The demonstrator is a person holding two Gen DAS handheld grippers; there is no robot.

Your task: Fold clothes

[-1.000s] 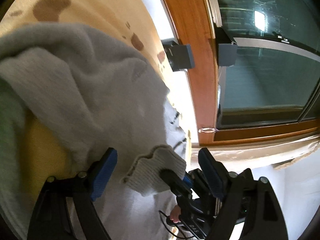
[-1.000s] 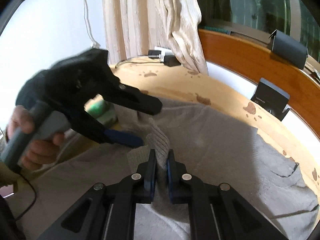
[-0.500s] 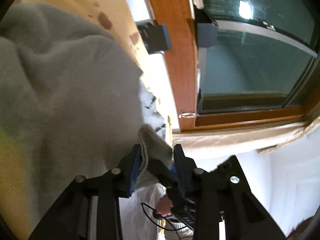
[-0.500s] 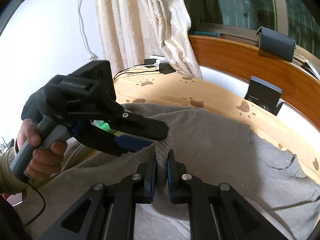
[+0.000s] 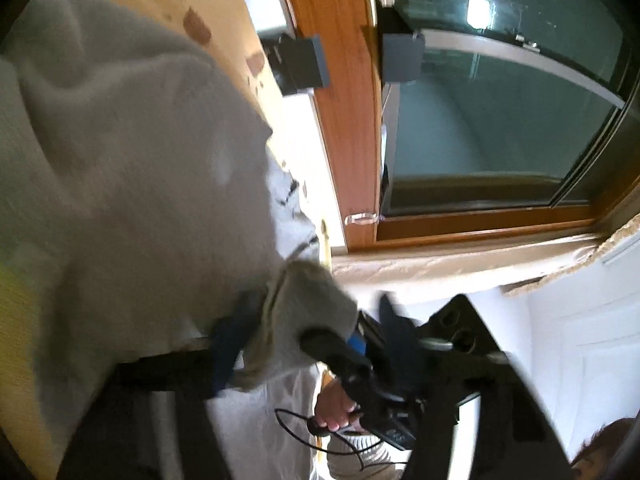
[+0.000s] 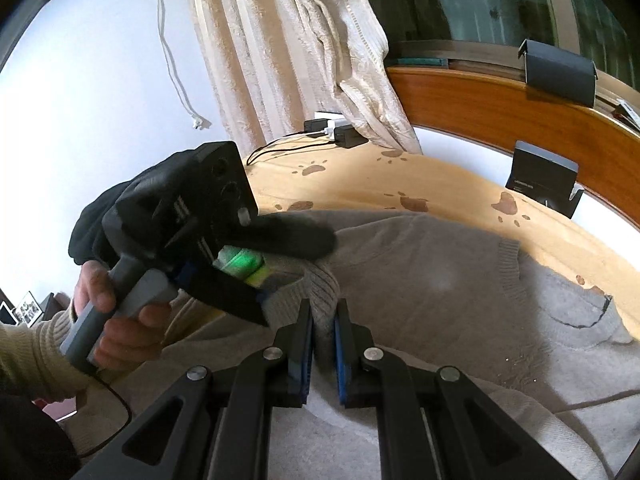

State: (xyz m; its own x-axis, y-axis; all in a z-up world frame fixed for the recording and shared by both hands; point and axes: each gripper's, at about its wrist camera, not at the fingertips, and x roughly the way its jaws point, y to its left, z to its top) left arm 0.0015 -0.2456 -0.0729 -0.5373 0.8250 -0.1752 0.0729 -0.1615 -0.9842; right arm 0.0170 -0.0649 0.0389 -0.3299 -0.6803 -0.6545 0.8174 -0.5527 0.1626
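While soft, limp grey sweater (image 6: 420, 280) sags, right gripper (image 6: 323, 320) and left gripper (image 6: 288, 276) clamped on ribbed hem (image 6: 322, 284); hold there.

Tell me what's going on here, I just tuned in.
A person is folding a grey knit sweater spread on a yellow paw-print cover. The right hand-held gripper is shut on the ribbed cuff of a sleeve. The left hand-held gripper has its fingers on either side of the same cuff; the left wrist view is blurred, so whether it is clamped is unclear. The fold is not yet laid down.
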